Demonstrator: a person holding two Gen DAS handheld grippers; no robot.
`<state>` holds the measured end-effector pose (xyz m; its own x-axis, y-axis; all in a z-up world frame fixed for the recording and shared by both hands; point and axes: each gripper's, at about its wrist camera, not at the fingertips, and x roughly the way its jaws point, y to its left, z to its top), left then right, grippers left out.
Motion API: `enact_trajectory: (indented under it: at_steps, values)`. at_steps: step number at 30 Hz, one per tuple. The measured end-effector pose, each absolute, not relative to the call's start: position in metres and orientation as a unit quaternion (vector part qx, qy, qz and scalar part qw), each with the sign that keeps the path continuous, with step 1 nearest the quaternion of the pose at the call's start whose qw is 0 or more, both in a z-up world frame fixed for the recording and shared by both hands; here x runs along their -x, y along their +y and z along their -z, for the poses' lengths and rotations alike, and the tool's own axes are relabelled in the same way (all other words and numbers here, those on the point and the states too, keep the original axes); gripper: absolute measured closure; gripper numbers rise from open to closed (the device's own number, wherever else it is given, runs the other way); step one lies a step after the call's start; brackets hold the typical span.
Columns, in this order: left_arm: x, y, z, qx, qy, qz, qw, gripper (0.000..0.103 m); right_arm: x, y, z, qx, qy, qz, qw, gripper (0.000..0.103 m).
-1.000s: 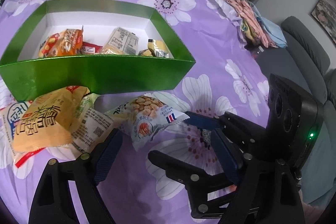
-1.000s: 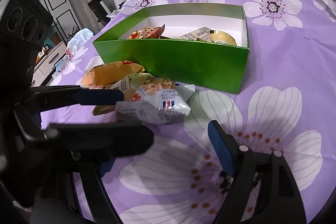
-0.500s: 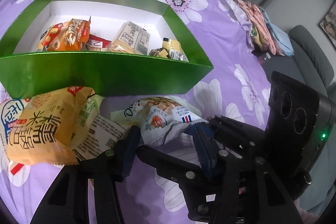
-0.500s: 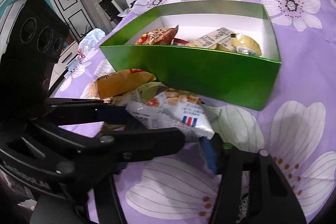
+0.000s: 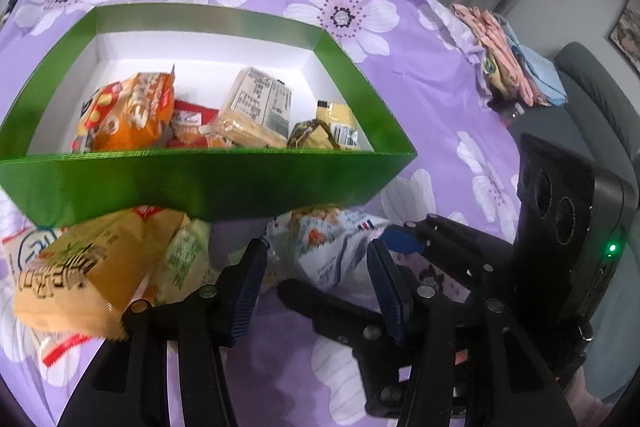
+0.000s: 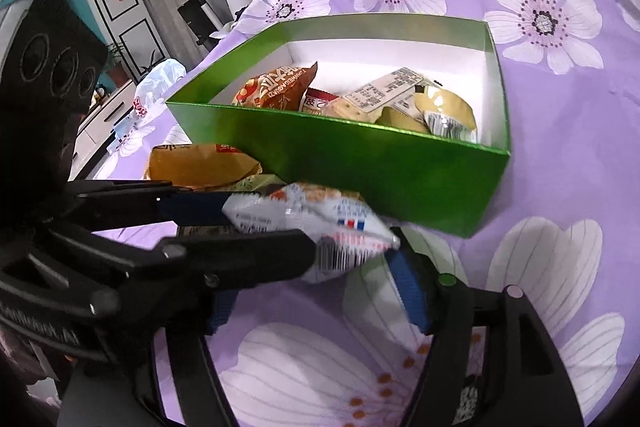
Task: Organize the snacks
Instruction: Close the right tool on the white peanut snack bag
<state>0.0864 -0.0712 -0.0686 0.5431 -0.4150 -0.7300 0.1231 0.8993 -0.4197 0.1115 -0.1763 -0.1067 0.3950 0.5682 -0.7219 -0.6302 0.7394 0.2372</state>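
Observation:
A white peanut packet (image 5: 320,251) with a small flag mark hangs just in front of the green box (image 5: 200,183), and my left gripper (image 5: 316,267) is shut on it. In the right wrist view the same packet (image 6: 320,227) sticks out of the left gripper (image 6: 272,223). My right gripper (image 6: 308,279) straddles the packet's right end; its jaws are opening and its pads no longer press. The green box (image 6: 360,155) holds an orange packet (image 5: 128,115), a cracker pack (image 5: 256,107) and yellow-wrapped sweets (image 5: 328,131).
A yellow-orange packet (image 5: 80,267) and a green-white packet (image 5: 184,259) lie on the purple flowered cloth (image 5: 420,99) left of the grippers. Folded clothes (image 5: 508,55) sit at the table's far right edge, with a grey sofa (image 5: 592,87) beyond. A vacuum cleaner (image 6: 192,11) stands past the left edge.
My left gripper has closed on the peanut packet and raised it off the cloth toward the box. The right gripper came in on the packet's other end, narrowed, then widened again.

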Motion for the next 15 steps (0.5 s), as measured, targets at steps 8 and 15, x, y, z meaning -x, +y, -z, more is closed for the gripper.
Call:
enact_trajectory:
  at_steps: [8, 15]
  values:
    - [-0.095, -0.071, 0.076, 0.176, 0.463, 0.157, 0.854, 0.051, -0.118, -0.167, 0.107, 0.037, 0.415, -0.372, 0.829, 0.058]
    - [-0.084, -0.078, 0.060, 0.170, 0.448, 0.174, 0.860, 0.052, -0.106, -0.174, 0.097, 0.030, 0.402, -0.361, 0.841, 0.061]
